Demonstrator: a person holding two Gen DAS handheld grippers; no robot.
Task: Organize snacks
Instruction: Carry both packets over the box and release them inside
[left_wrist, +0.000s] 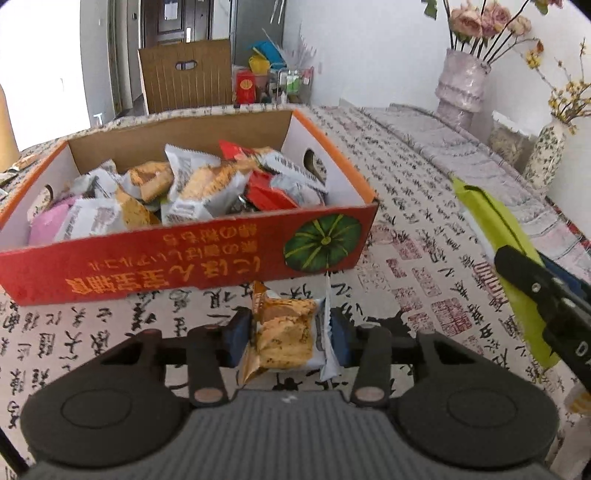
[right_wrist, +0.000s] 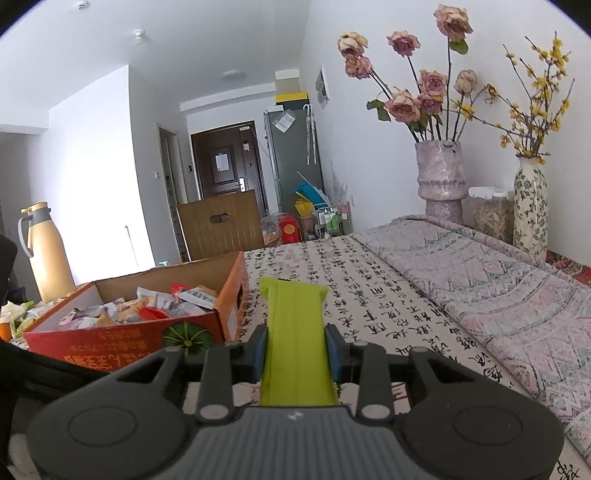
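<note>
Snacks are mostly in the box already, from the look of it. That red-and-orange cardboard box with the pumpkin printed on its side sits on the bench (calligraphy-print cloth over it) and it's piled with wrapped packets: grey-and-orange cracker packs, a couple of red ones, something pink in the near corner. So the bulk of the sorting seems done.

What's left, as far as I can see, is two items, and both are in hand:

- The left gripper has its blue pads either side of a small cracker packet, orange and white wrapper, just in front of the box's near wall. The pads look pressed into the wrapper edges, so I'd call that a grasp. I can't tell whether the packet has left the cloth.
- The right gripper is clenched on a long lime-green packet that sticks out forward between the pads. It's held off to the right of the box, well clear of it, above the cloth.

Neither of those is in the box yet, so my guess is both go in next.

There's some stuff at the far left edge of the bench beyond the box that might be more wrappers, but it's too small and blurry to say.
</note>
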